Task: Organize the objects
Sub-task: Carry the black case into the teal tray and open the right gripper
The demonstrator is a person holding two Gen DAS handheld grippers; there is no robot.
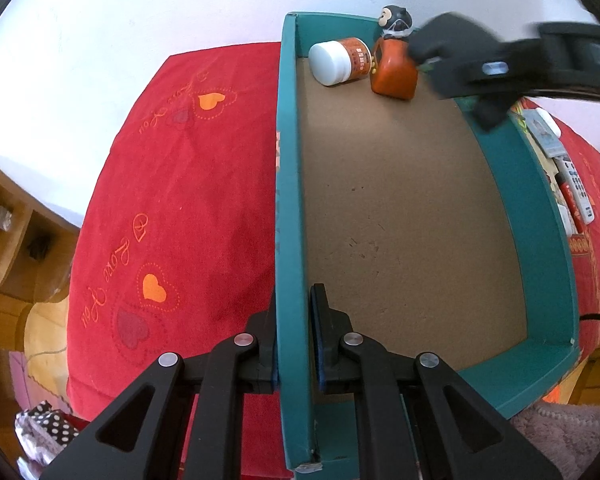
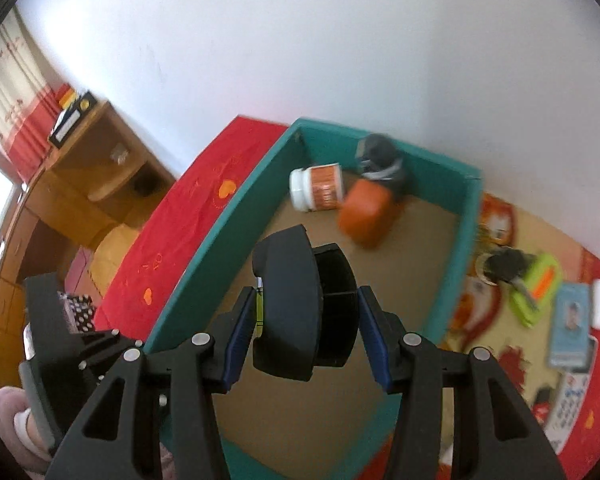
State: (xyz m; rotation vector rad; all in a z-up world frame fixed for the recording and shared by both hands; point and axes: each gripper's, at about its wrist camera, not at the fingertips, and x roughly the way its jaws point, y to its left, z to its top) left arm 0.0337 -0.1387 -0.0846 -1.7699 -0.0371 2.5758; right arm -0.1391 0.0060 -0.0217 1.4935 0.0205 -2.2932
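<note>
Resting clamped between the right gripper's [image 2: 306, 316] jaws is a black tape dispenser [image 2: 296, 304], above the teal box [image 2: 188, 264] whose wall the left gripper's [image 1: 294, 344] jaws are pinching.

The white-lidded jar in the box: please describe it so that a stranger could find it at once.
Start at the teal box on the red cloth. At its far end, near the corner, the jar lies on its side on the brown floor. Next to the orange block and dark figure, it alone has a wide white lid and an orange label.
</note>
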